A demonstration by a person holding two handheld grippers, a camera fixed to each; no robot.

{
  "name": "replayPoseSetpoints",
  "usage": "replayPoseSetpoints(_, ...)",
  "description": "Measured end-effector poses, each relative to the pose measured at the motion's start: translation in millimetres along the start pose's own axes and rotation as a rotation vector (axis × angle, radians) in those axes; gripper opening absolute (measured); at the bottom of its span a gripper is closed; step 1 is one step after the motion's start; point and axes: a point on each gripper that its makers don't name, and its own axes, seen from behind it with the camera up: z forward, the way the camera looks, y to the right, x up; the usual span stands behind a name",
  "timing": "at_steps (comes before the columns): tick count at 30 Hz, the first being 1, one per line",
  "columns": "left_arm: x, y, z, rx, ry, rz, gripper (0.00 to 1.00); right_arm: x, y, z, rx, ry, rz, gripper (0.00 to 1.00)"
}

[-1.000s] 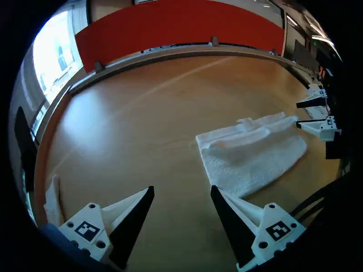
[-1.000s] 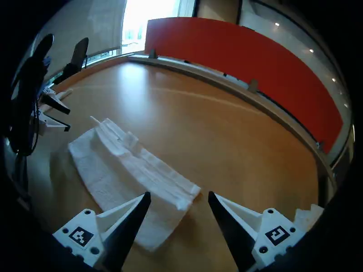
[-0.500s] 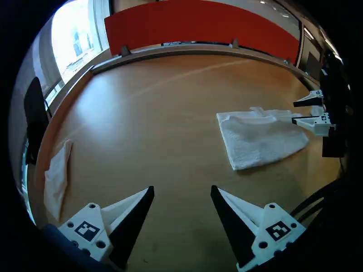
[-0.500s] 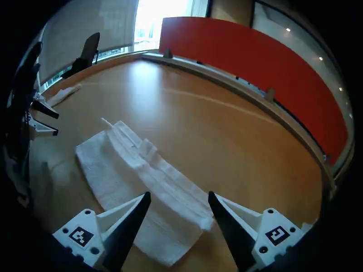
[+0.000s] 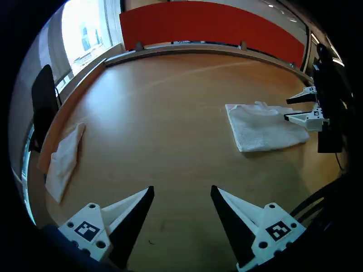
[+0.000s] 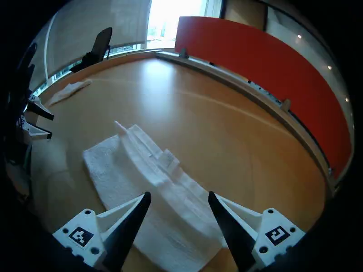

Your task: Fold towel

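Left hand-held gripper (image 5: pixel 182 187) was recorded with its fingers spread and nothing between them, held over bare worktop (image 5: pixel 172 113) well apart from the towel (image 5: pixel 265 127). In the right gripper view the same gripper (image 6: pixel 52 126) was seen beyond the towel's far end, likewise released.

Right hand-held gripper (image 6: pixel 179 193) was noted with its jaws parted, positioned directly over the near end of the towel (image 6: pixel 113 177). No grasp was made; neither finger was seen pressing on cloth. In the left gripper view this gripper (image 5: pixel 286 109) was seen at the towel's far edge, with one fingertip overlapping that edge. Whether cloth was actually touched could not be determined.

Towel: white, laid flat on the wooden worktop (image 6: pixel 204 127), partly folded, with a bunched, ridged band running lengthwise along one side.

A second white cloth (image 5: pixel 63 158) was observed lying well apart from the towel at the worktop's edge, also seen in the right gripper view (image 6: pixel 68 90). A red partition (image 5: pixel 208 22) was noted far behind the towel, along the worktop's far rim. A dark chair (image 5: pixel 43 104) was seen past the second cloth.
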Motion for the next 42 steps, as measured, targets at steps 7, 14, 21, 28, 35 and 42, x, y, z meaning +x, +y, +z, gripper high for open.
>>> replayPoseSetpoints(7,-6.3,-1.5,-1.9,0.0,-0.002,-0.007,0.93,4.5,-2.6,3.1,0.005,-0.001,-0.005,0.98)
replayPoseSetpoints(14,-12.0,-0.3,-2.0,-0.002,-0.005,-0.005,0.93,3.3,-2.2,7.9,0.005,-0.009,-0.007,0.98)
replayPoseSetpoints(21,-17.8,-1.7,-4.6,0.002,-0.011,-0.005,0.93,0.9,3.6,15.3,-0.003,-0.024,-0.019,0.99)
replayPoseSetpoints(28,-21.5,-7.0,-10.7,0.012,-0.011,-0.01,0.93,8.5,11.2,18.3,-0.015,-0.019,-0.019,0.98)
replayPoseSetpoints(35,-24.9,-10.1,-16.4,0.018,-0.008,-0.02,0.93,17.3,15.5,19.3,-0.021,-0.01,-0.02,0.99)
replayPoseSetpoints(42,-29.2,-9.3,-19.1,0.018,-0.009,-0.02,0.93,19.1,12.6,16.4,-0.018,-0.006,-0.025,0.98)
